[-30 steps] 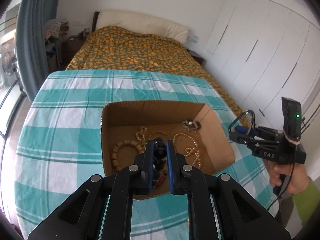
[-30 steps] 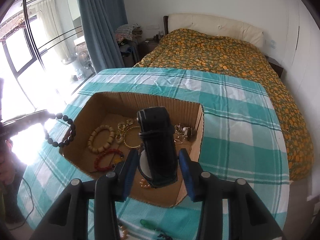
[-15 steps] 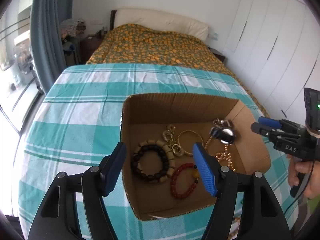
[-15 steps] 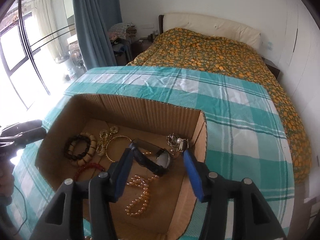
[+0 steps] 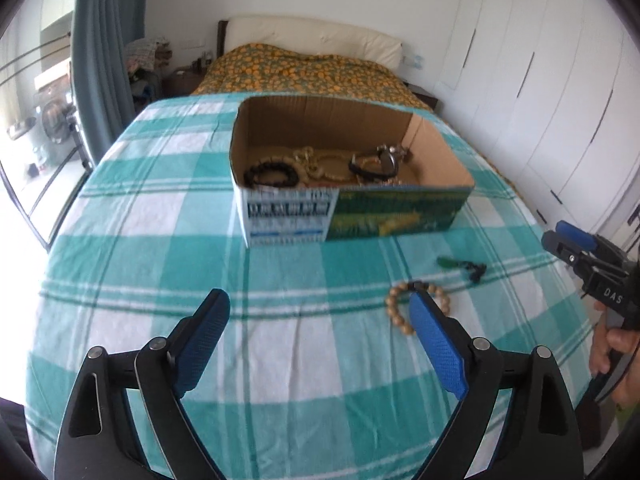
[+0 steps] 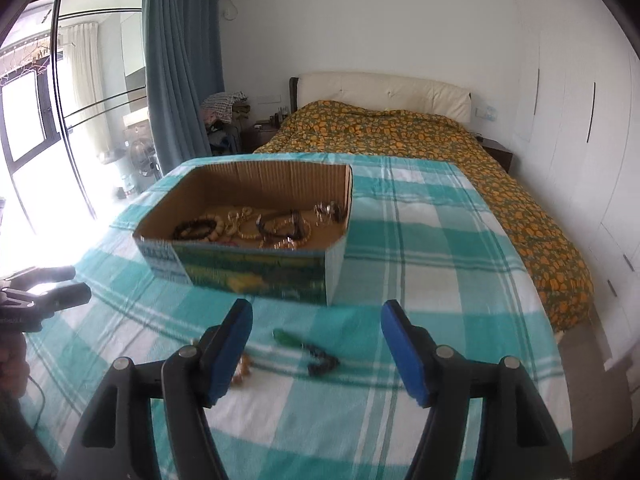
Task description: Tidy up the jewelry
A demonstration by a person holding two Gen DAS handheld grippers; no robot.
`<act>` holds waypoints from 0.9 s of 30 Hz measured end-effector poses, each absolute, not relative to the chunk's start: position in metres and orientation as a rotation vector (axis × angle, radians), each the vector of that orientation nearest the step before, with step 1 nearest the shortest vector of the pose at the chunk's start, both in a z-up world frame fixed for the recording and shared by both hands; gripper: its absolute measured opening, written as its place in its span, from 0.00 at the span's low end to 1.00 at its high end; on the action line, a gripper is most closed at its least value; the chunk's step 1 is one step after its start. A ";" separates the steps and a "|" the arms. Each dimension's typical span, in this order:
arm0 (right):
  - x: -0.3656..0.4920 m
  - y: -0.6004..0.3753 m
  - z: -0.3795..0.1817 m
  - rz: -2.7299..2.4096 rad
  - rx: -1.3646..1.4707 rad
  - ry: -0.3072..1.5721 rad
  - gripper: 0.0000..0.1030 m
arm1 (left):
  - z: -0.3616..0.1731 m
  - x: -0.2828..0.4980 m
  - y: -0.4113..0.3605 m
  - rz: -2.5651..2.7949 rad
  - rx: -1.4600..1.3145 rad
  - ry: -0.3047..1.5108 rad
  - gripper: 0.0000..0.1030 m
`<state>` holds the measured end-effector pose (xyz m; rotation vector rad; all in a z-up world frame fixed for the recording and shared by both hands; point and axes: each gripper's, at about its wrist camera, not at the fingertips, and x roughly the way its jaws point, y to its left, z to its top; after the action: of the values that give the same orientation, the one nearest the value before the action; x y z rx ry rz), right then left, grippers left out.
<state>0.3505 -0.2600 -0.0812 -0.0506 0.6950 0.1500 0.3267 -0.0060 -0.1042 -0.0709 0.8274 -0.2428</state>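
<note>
A cardboard box [image 5: 400, 220] [image 6: 256, 272] on the checked cloth holds several bracelets, a black bead bracelet [image 5: 271, 173] and a dark watch [image 5: 374, 166] among them. A tan bead bracelet [image 5: 400, 308] [image 6: 241, 368] and a green pendant on a dark cord [image 5: 460, 265] [image 6: 304, 346] lie on the cloth in front of the box. My left gripper [image 5: 320, 316] is open and empty, low over the cloth, its right finger over the tan bracelet. My right gripper [image 6: 316, 328] is open and empty, just above the pendant.
The table carries a teal and white checked cloth [image 5: 160, 240]. A bed with an orange patterned cover [image 6: 400, 132] stands behind it. White wardrobe doors [image 5: 540, 80] fill the right wall, a blue curtain [image 6: 180, 60] and windows the left.
Both grippers let go of their pieces in the box, the black bracelet and the watch. Both then pulled back from the box to low over the cloth in front of it.
</note>
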 end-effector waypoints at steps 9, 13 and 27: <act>0.294 -0.273 -0.139 0.078 -0.086 0.795 0.66 | -0.139 0.289 -0.020 -0.184 -0.056 0.853 0.89; 0.287 -0.282 -0.151 0.061 -0.060 0.811 0.66 | -0.150 0.286 -0.025 -0.169 -0.029 0.871 0.89; 0.292 -0.291 -0.180 0.050 -0.032 0.880 0.66 | -0.190 0.302 -0.030 -0.138 0.022 0.941 0.90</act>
<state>0.2922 -0.2908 -0.1801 -0.0320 0.8798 0.0501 0.3024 -0.0301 -0.1899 0.0217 0.9407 -0.1380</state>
